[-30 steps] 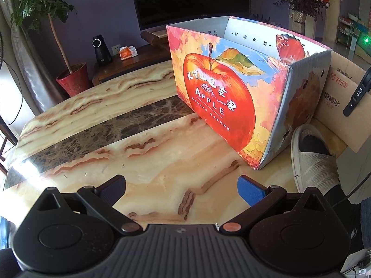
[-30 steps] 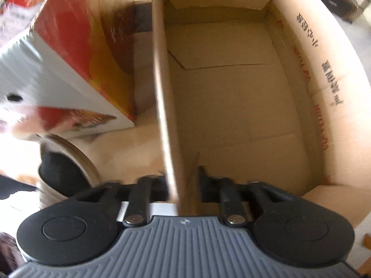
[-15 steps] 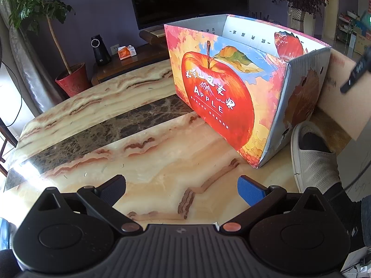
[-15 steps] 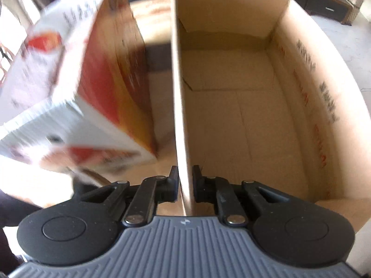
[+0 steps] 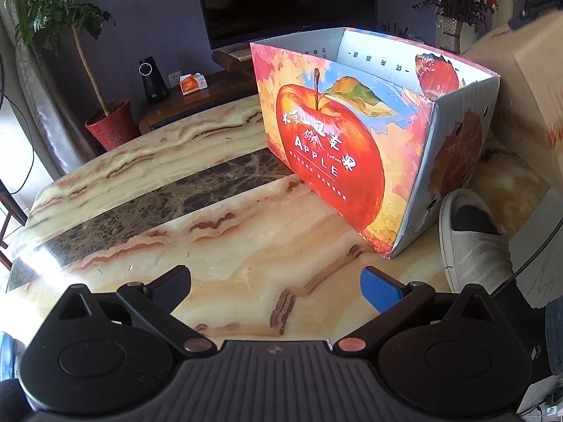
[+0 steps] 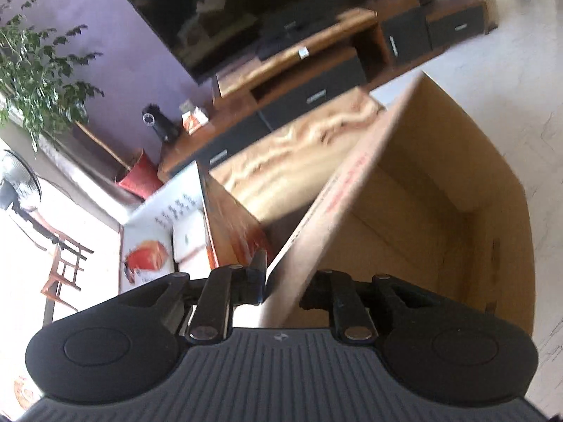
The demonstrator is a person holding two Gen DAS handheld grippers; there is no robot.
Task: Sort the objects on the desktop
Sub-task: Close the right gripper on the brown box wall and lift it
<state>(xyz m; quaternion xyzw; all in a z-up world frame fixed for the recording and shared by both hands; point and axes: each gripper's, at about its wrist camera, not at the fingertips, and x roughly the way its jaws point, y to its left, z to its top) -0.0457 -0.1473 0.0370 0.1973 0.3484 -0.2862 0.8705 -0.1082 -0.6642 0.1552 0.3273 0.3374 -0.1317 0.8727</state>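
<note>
The right gripper (image 6: 281,288) straddles one wall of a plain cardboard box (image 6: 440,204), raised beside the apple box (image 5: 352,140) on the worktop (image 5: 176,211). Its jaws are opening (risk: box drops). The left gripper (image 5: 276,285) is spread, empty.

Marble table (image 5: 147,190): cream and orange veining with a dark brown band running across it from near left to far right. Open-topped apple box (image 5: 327,151) stands directly on it at the far right, and a grey slipper (image 5: 471,246) lies at the table's right edge just beside the box's near corner.
</note>
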